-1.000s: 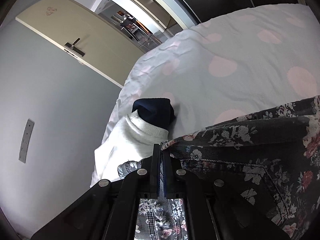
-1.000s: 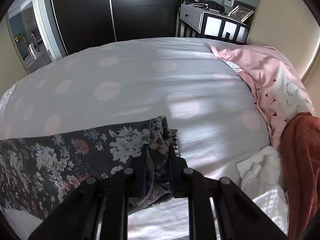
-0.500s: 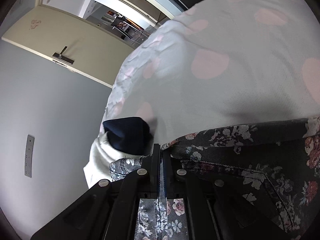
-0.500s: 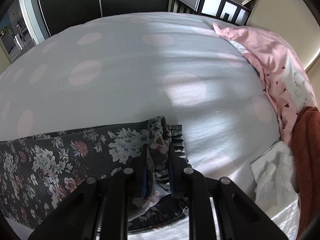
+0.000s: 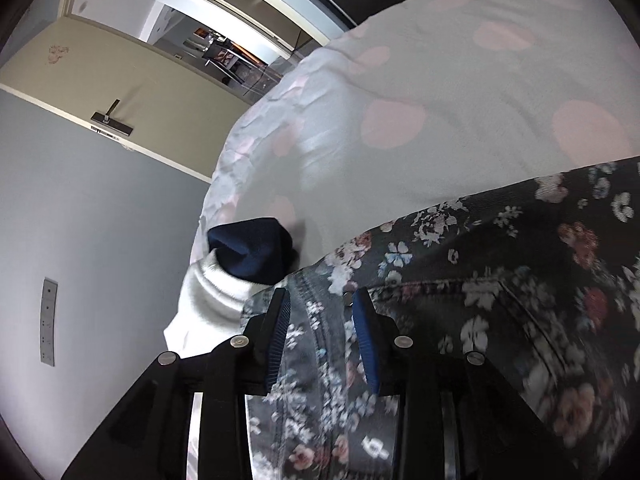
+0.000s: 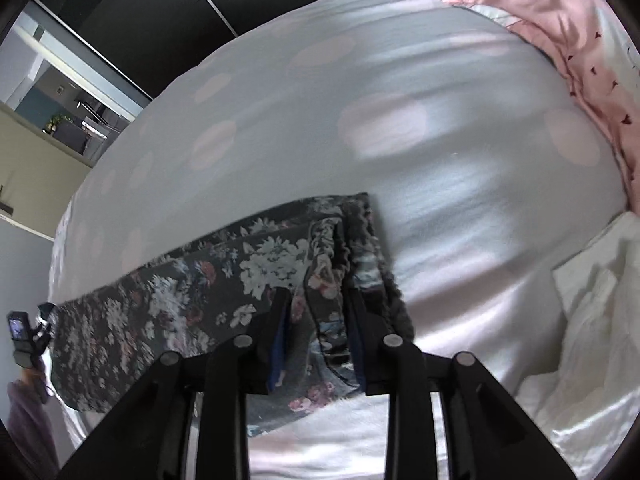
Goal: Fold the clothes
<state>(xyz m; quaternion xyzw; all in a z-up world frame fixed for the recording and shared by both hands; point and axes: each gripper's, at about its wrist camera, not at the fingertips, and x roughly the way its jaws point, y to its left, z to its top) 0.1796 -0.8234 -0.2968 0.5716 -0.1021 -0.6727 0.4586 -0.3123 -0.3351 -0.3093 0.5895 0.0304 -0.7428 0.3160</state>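
Dark floral trousers (image 5: pixel 480 296) lie folded lengthwise across the bed. In the left wrist view my left gripper (image 5: pixel 320 304) is open, its jaws spread over the waistband end with its metal button; the cloth lies between the blue pads, not pinched. In the right wrist view the trousers (image 6: pixel 208 292) stretch to the left, and my right gripper (image 6: pixel 316 304) is open over the ruffled cuff end (image 6: pixel 352 248), which rests on the sheet.
The bed has a grey sheet with pink dots (image 6: pixel 400 120). A navy and white garment pile (image 5: pixel 236 264) sits at the bed's left edge. Pink clothing (image 6: pixel 560 28) and white cloth (image 6: pixel 592 320) lie at the right. A door (image 5: pixel 120 92) and a wall are to the left.
Both grippers were shut on the trousers' ends and have opened. The trousers have been lowered onto the bed and now lie flat.
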